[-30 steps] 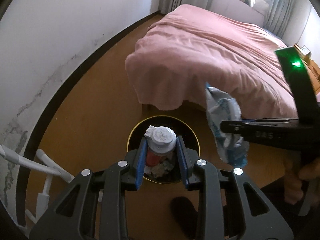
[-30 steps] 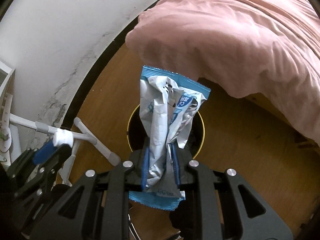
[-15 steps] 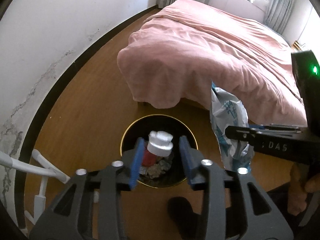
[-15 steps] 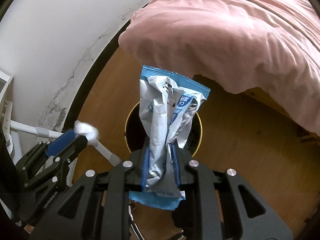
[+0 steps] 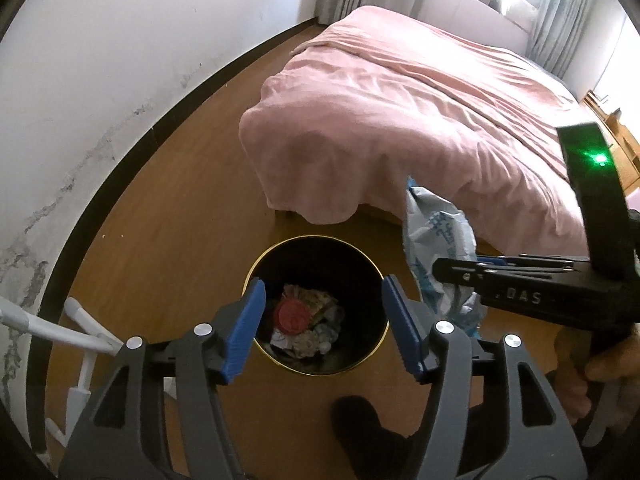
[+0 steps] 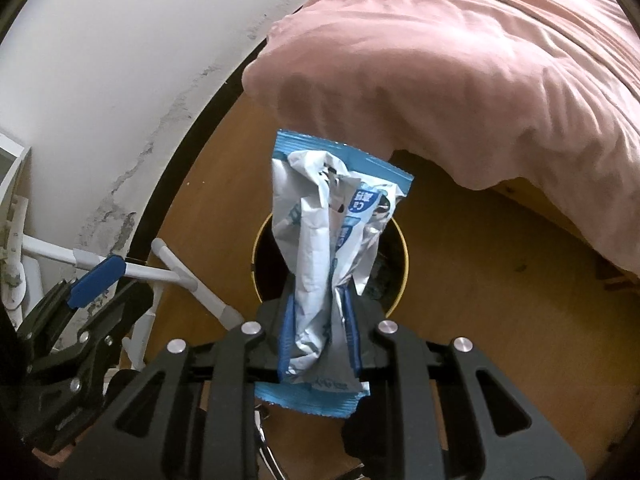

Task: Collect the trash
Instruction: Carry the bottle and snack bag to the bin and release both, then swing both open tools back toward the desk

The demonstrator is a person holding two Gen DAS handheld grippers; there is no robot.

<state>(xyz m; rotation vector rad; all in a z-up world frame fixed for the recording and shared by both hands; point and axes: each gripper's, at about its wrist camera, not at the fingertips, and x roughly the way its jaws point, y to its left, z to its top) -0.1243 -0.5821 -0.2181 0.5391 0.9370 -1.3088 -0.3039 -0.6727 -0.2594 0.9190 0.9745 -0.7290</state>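
You are holding your left claw (image 5: pixel 322 326) low in the middle of the left wrist view, right above the round black bin (image 5: pixel 256 280) with the gold rim. Its blue pads (image 5: pixel 244 330) are standing wide apart and are spreading further, and nothing is sitting between them. Through the gap you are looking straight down into the bin, where a bottle (image 5: pixel 293 315) with a red end is lying on crumpled paper scraps (image 5: pixel 316 338).

Your right claw (image 6: pixel 320 334) is sitting at the lower middle of the right wrist view and is pinching a crumpled white and blue wrapper (image 6: pixel 328 248). The jaws are easing apart, yet the pads are touching the wrapper on both sides, so it is standing upright between them. The upper part of the wrapper is covering most of the bin's mouth, with only the gold rim (image 6: pixel 404 256) showing on either side. In the left wrist view this claw is reaching in from the right edge, with the wrapper hanging just to the right of the bin.

A bed with a pink cover (image 5: pixel 400 120) is filling the upper right of both views, and its corner is drooping over the wooden floor (image 5: pixel 160 220) near the bin. A white rack (image 6: pixel 180 276) is standing by the wall at the left edge. Your hand (image 5: pixel 608 376) is gripping the handle at the far right.
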